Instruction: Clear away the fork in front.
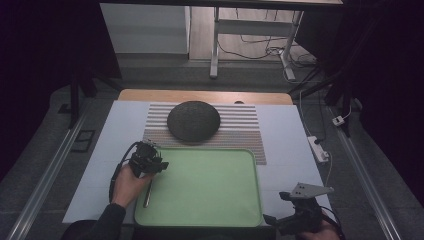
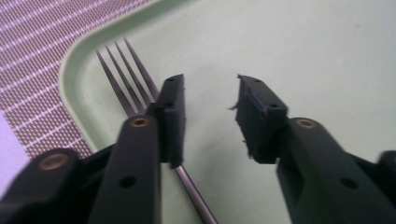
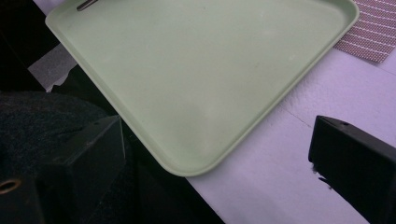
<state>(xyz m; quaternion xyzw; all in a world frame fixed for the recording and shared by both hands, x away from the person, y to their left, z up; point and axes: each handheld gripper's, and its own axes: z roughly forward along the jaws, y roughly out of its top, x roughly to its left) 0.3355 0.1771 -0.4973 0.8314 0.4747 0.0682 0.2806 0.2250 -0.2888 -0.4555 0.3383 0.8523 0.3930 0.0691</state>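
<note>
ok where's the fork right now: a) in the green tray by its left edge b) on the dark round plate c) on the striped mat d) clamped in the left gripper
a, the fork lies flat in the green tray along its left edge, and the left gripper stands open above its handle without gripping it.

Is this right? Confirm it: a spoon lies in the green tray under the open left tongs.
Not a spoon. The left gripper view shows tines: it is a fork, lying in the green tray under the open left tongs.
</note>
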